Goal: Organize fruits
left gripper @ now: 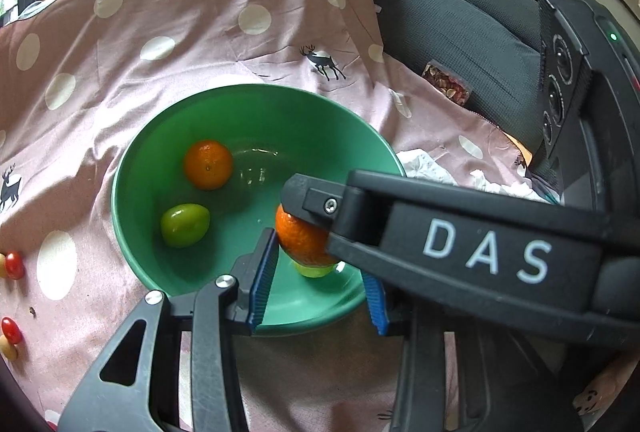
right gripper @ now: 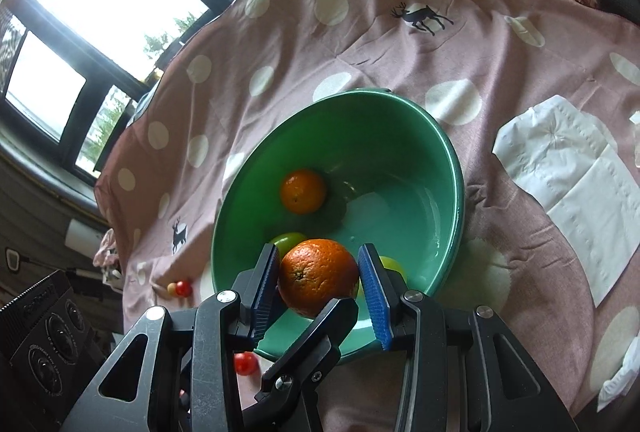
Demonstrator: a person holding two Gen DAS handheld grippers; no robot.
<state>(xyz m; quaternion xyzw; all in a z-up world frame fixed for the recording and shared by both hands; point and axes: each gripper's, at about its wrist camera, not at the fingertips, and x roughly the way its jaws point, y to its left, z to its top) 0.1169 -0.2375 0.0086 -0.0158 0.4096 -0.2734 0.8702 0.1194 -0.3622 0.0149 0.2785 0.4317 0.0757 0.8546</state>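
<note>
A green bowl sits on a pink dotted cloth. In it lie an orange, a green fruit and a second green fruit. My right gripper is shut on a larger orange and holds it over the bowl's near side. My left gripper is open around the bowl's near rim, below the held orange.
Small red tomatoes and yellowish fruits lie on the cloth left of the bowl. White tissues lie right of the bowl. A dark chair with a snack packet stands at the back right.
</note>
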